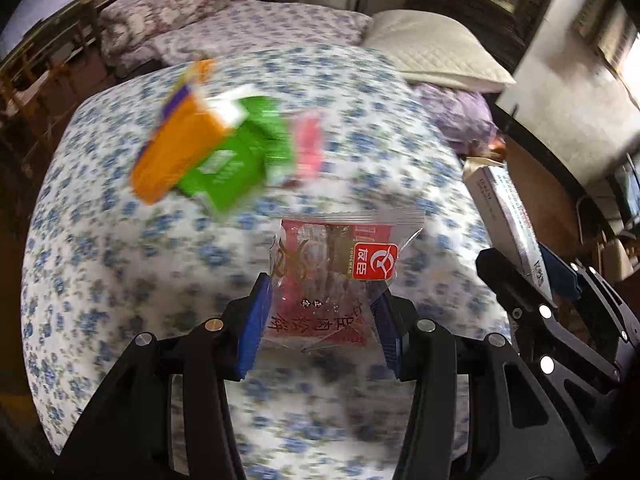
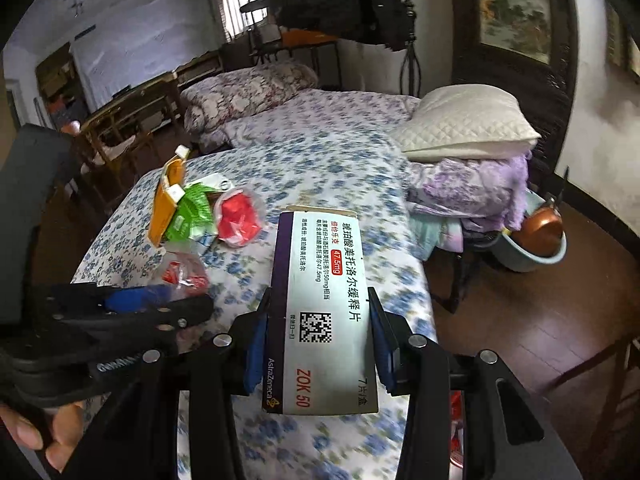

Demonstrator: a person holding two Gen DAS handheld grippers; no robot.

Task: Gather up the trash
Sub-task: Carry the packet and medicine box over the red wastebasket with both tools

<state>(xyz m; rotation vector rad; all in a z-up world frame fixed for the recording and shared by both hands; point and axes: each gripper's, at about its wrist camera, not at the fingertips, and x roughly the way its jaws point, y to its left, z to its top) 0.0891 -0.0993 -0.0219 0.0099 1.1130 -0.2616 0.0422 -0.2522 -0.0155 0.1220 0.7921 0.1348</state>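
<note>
My left gripper (image 1: 320, 320) is shut on a clear and red snack wrapper (image 1: 340, 272) and holds it above the blue-flowered bedsheet (image 1: 120, 280). My right gripper (image 2: 320, 332) is shut on a white and purple medicine box (image 2: 324, 312), also seen in the left wrist view (image 1: 508, 216). On the bed lie an orange carton (image 2: 166, 208), a green packet (image 2: 190, 216) and a red wrapper in clear plastic (image 2: 239, 222). In the left wrist view they are blurred: orange carton (image 1: 176, 152), green packet (image 1: 236, 160), pink-red wrapper (image 1: 308, 144). The left gripper shows at the left of the right wrist view (image 2: 168, 296).
A white quilted pillow (image 2: 468, 128) lies on folded purple bedding (image 2: 468, 188) at the bed's right. A floral quilt (image 2: 248, 96) lies farther back. A blue basin with a copper pot (image 2: 536, 240) sits on the wooden floor at right. Wooden chairs (image 2: 116, 136) stand at left.
</note>
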